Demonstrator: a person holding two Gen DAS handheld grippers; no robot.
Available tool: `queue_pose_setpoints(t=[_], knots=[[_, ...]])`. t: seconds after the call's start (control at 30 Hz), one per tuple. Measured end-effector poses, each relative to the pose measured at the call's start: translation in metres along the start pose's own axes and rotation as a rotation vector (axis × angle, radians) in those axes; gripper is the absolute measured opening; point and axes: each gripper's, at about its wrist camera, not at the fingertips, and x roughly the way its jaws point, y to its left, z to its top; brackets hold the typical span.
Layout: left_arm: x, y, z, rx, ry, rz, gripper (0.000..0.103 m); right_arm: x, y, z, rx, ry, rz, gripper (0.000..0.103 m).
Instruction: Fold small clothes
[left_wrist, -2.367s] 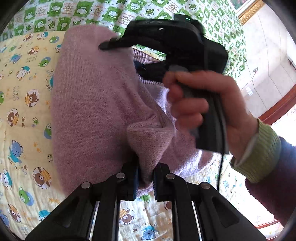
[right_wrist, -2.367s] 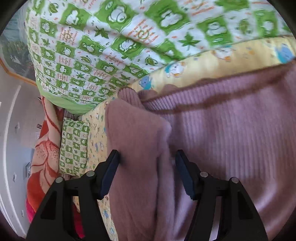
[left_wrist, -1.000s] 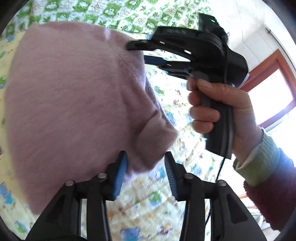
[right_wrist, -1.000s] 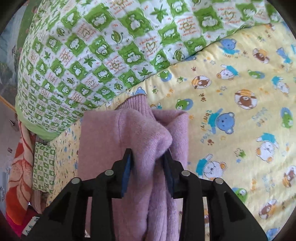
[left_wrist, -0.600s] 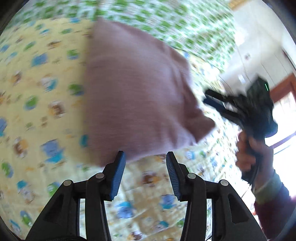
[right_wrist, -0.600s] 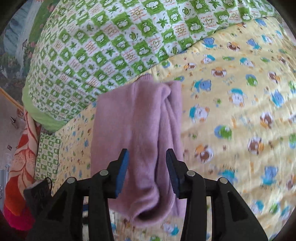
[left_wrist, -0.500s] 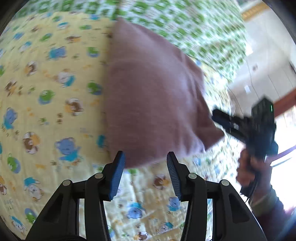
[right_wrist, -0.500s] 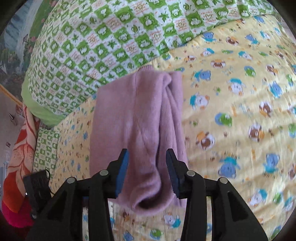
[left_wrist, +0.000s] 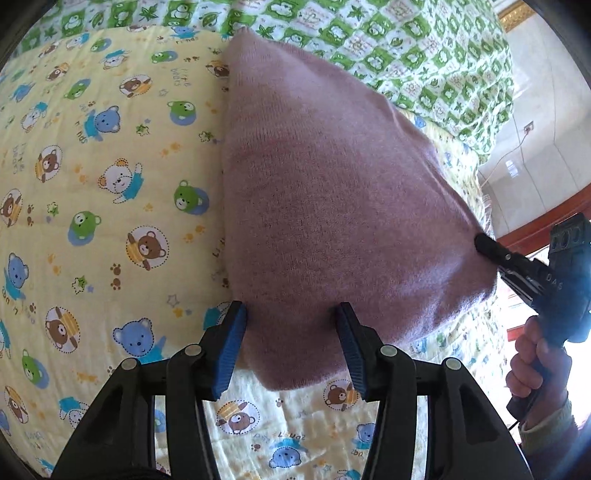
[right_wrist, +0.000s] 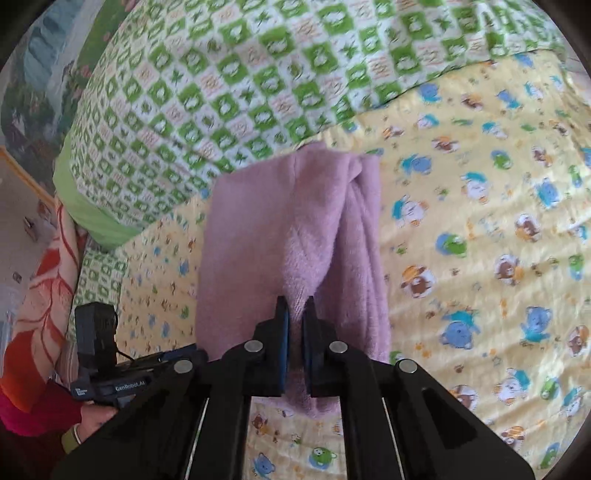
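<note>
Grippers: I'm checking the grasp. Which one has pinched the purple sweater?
The right gripper, shut on the purple sweater; the left gripper is open.

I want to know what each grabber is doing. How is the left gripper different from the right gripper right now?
The left gripper has its fingers spread apart beside the purple sweater, not squeezing it. The right gripper has its fingers pinched shut on a fold of that sweater. Both are black with blue pads and point down at the bed quilt.

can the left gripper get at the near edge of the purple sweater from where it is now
Probably yes: the left gripper has open jaws already straddling the near edge of the purple sweater, with nothing between them.
</note>
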Motion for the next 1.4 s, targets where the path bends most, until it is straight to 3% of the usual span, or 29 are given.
queue_pose_setpoints(t=[0.27,0.4,0.53,0.6,0.7,0.9,1.0,1.13,1.3,1.4], knots=[[0.017,0.002,-0.002,-0.008,0.036,0.003,0.059,0.038,-0.039,-0.033,-0.002,0.062,-0.151,0.004],[0.011,0.000,-0.001,-0.006,0.027,0.007,0.057,0.041,-0.044,-0.029,0.036,0.032,-0.162,0.005],[-0.009,-0.001,0.006,-0.008,-0.028,0.010,0.057,0.019,-0.037,-0.018,0.043,-0.013,-0.174,0.019],[-0.019,-0.002,0.018,-0.019,-0.066,-0.007,0.057,0.007,-0.029,-0.010,0.027,-0.063,-0.194,0.020],[-0.022,-0.010,0.039,-0.015,-0.099,-0.015,0.057,-0.003,-0.014,0.007,0.018,-0.111,-0.143,0.021],[-0.013,-0.021,0.069,0.017,-0.118,-0.056,0.055,0.040,0.023,0.037,-0.058,-0.061,-0.029,0.025],[0.006,-0.023,0.080,0.032,-0.091,-0.036,0.055,0.071,0.017,0.044,-0.053,-0.012,-0.051,0.025],[0.031,-0.021,0.092,0.037,-0.051,0.004,0.055,0.099,-0.010,0.050,-0.052,0.019,-0.177,0.021],[0.023,-0.026,0.095,0.052,-0.063,0.011,0.057,0.109,-0.021,0.060,-0.022,0.010,-0.163,0.019],[0.010,-0.023,0.086,0.038,-0.074,0.006,0.060,0.098,-0.023,0.061,0.036,-0.012,-0.106,0.020]])
